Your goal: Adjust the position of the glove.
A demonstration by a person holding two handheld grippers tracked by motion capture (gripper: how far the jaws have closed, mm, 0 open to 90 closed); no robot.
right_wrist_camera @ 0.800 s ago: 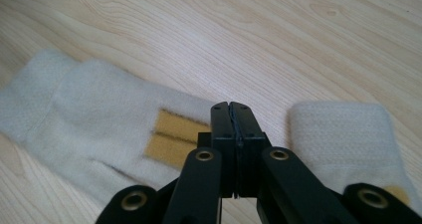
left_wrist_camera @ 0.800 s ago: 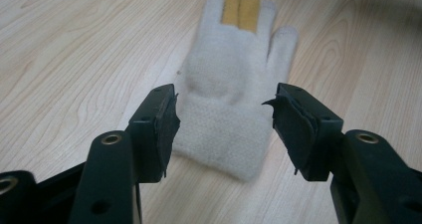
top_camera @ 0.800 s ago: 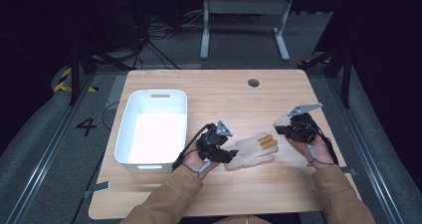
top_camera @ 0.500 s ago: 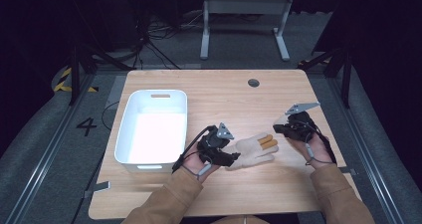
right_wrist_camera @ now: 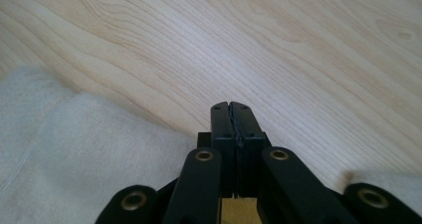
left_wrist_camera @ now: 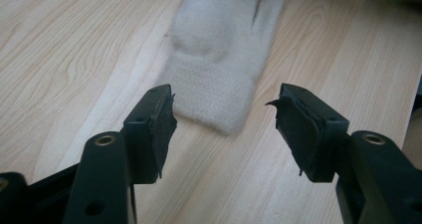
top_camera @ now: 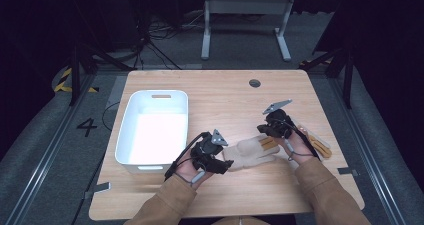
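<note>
Glove [top_camera: 248, 153] lies flat on the table [top_camera: 220, 92], near its front edge and between the two grippers, with the white bin [top_camera: 153, 130] off to its left; from the high view the left gripper [top_camera: 223, 161] sits at the cuff end and the right gripper [top_camera: 266, 131] at the finger end, where tan strips show at the fingertips. Both forearms come in low from the near side, wrists bent so the tools angle in toward each other. In the left gripper view the jaws stand wide apart with nothing between them, and the glove's cuff [left_wrist_camera: 217, 112] lies just beyond, roughly centred in the gap, the hand tilted down at the wood. I'd judge this the approach to a grasp on the cuff: next it needs to slide forward, straddle the edge and close. In the right gripper view the jaws are pressed tight together, pale fabric [right_wrist_camera: 79, 149] beside them on the left; a tan bit shows low between the arms, but whether they pinch anything I cannot tell.
</note>
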